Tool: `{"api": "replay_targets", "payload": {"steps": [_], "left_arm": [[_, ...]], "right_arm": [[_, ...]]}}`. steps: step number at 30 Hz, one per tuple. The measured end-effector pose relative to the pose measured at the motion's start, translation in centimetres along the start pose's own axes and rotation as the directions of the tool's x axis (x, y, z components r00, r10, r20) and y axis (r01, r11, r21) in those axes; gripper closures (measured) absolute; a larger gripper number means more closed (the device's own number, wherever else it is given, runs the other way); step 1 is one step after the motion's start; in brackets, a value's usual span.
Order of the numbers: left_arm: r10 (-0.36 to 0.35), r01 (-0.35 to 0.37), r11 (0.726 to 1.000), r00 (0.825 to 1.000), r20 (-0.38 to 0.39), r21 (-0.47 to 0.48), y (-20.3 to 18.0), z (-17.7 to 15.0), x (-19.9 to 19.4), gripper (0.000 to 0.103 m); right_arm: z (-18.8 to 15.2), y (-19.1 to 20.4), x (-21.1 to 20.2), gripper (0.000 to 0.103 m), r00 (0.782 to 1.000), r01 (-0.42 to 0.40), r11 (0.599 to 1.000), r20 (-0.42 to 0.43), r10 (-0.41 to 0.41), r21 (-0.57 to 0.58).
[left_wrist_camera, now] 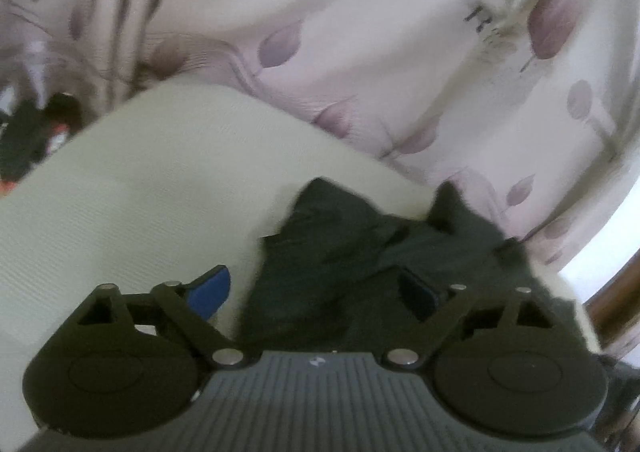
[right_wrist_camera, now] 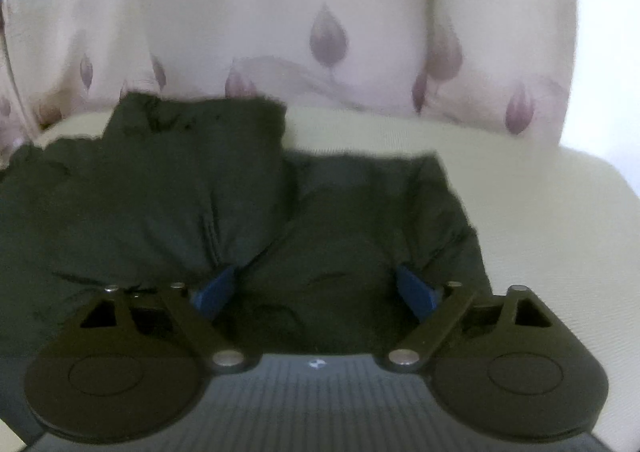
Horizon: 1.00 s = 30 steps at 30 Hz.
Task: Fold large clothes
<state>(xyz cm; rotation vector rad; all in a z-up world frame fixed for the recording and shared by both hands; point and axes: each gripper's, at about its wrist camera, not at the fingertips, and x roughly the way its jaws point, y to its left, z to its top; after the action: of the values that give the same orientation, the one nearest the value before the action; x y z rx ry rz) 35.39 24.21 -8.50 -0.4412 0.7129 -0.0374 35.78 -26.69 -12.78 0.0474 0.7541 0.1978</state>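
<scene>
Dark garment (right_wrist_camera: 168, 195) lay bunched on a pale cream ribbed surface (right_wrist_camera: 540, 203), which could have been a bed or a cushion; I could not tell which. Seen from the right wrist, the cloth spread across the left and middle of the surface in two puffy mounds with a seam running down the left one. Behind it hung a cream curtain (right_wrist_camera: 280, 11) printed with mauve leaves.

The right claw (right_wrist_camera: 316, 294) stood wide open, its blue fingertips (right_wrist_camera: 214, 294) pressed against or just above the dark fabric, with cloth filling the gap between them; nothing was clamped.

From the left wrist, the same garment (left_wrist_camera: 344, 252) sat crumpled toward the right of the cream surface (left_wrist_camera: 140, 191), its ragged edge reaching the leaf-printed curtain (left_wrist_camera: 360, 51). The left claw (left_wrist_camera: 320, 292) also stood open, one blue fingertip (left_wrist_camera: 212, 288) over the bare cream surface and the other over the dark cloth. A brown wooden edge (left_wrist_camera: 616, 300) showed at the far right. The picture was blurred
</scene>
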Motion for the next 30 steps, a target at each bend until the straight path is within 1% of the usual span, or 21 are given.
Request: {"api": "replay_targets", "payload": {"steps": [1, 3, 5, 6, 7, 8, 11, 12, 13, 14, 15, 16, 17, 19, 22, 24, 27, 30], "left_arm": [[-0.015, 0.015, 1.0, 1.0, -0.016, -0.002, 0.7, -0.1, -0.1, 0.008], [-0.084, 0.081, 0.996, 0.993, -0.088, -0.034, 2.4, -0.1, 0.1, 0.008], [-0.141, 0.128, 0.986, 0.982, -0.129, -0.102, 4.3, -0.3, 0.7, 0.008], [-0.182, 0.162, 0.977, 0.972, -0.146, -0.14, 5.3, -0.4, 1.1, 0.008], [-0.222, 0.193, 0.966, 0.961, -0.167, -0.174, 6.0, -0.5, 1.6, 0.009], [-0.273, 0.239, 0.951, 0.947, -0.17, -0.194, 6.6, -0.5, 2.1, 0.009], [-0.361, 0.329, 0.929, 0.907, -0.216, -0.169, 6.8, -0.2, 3.1, 0.013], [-0.385, 0.355, 0.921, 0.893, -0.232, -0.16, 6.6, -0.1, 3.6, 0.016], [-0.406, 0.378, 0.913, 0.88, -0.248, -0.155, 6.3, -0.1, 4.2, 0.022], [-0.418, 0.391, 0.908, 0.87, -0.261, -0.148, 6.0, -0.1, 4.7, 0.027], [-0.417, 0.393, 0.909, 0.868, -0.271, -0.139, 5.8, 0.0, 5.4, 0.047], [-0.413, 0.39, 0.911, 0.868, -0.277, -0.136, 5.9, 0.0, 6.2, 0.056], [-0.434, 0.407, 0.901, 0.86, -0.268, -0.15, 6.1, -0.1, 6.9, 0.058], [-0.477, 0.445, 0.879, 0.841, -0.256, -0.173, 6.3, -0.3, 8.2, 0.068], [-0.504, 0.48, 0.864, 0.83, -0.24, -0.153, 5.8, -0.6, 9.0, 0.076], [-0.501, 0.485, 0.865, 0.832, -0.238, -0.127, 5.6, -0.8, 8.5, 0.079], [-0.503, 0.497, 0.864, 0.837, -0.215, -0.086, 5.3, -1.2, 6.9, 0.085], [-0.541, 0.529, 0.841, 0.827, -0.153, -0.111, 5.6, -1.7, 4.7, 0.087]], "right_arm": [[0.2, -0.3, 0.3, 0.011, 1.0, -0.008, 1.0, -0.017, 0.008, 0.011], [0.4, -0.8, 0.5, 0.011, 0.999, -0.031, 0.999, -0.038, 0.032, 0.04], [-0.2, -0.6, -0.3, 0.01, 0.998, -0.047, 0.998, -0.033, 0.048, 0.044], [-0.5, -0.7, -0.4, 0.01, 0.998, -0.055, 0.998, -0.023, 0.056, 0.043], [-0.9, -0.9, -0.6, 0.01, 0.998, -0.062, 0.997, -0.011, 0.063, 0.048], [-1.2, -0.9, -0.7, 0.01, 0.998, -0.068, 0.996, -0.001, 0.068, 0.059], [-1.4, -0.9, -0.5, 0.009, 0.998, -0.069, 0.995, 0.01, 0.068, 0.076], [-1.3, -0.8, -0.5, 0.009, 0.998, -0.063, 0.995, 0.011, 0.062, 0.075], [-1.4, -0.6, -0.5, 0.008, 0.998, -0.056, 0.996, 0.013, 0.055, 0.074], [-1.4, -0.5, -0.5, 0.008, 0.999, -0.051, 0.996, 0.016, 0.05, 0.074], [-1.5, -0.5, -0.4, 0.007, 0.999, -0.05, 0.996, 0.02, 0.049, 0.074], [-1.6, -0.5, -0.4, 0.007, 0.999, -0.05, 0.996, 0.024, 0.048, 0.076], [-1.6, -0.5, -0.4, 0.007, 0.998, -0.049, 0.996, 0.03, 0.047, 0.078], [-1.9, -0.4, -0.5, 0.007, 0.998, -0.042, 0.996, 0.041, 0.038, 0.085], [-2.2, -0.1, -0.6, 0.006, 0.998, -0.024, 0.996, 0.056, 0.019, 0.086], [-2.4, 0.0, -0.7, 0.005, 0.998, -0.018, 0.996, 0.065, 0.012, 0.089], [-2.5, 0.3, -0.7, 0.005, 0.997, -0.017, 0.996, 0.07, 0.011, 0.087], [-2.2, 0.3, -0.8, 0.005, 0.999, -0.025, 0.996, 0.05, 0.021, 0.088]]}}
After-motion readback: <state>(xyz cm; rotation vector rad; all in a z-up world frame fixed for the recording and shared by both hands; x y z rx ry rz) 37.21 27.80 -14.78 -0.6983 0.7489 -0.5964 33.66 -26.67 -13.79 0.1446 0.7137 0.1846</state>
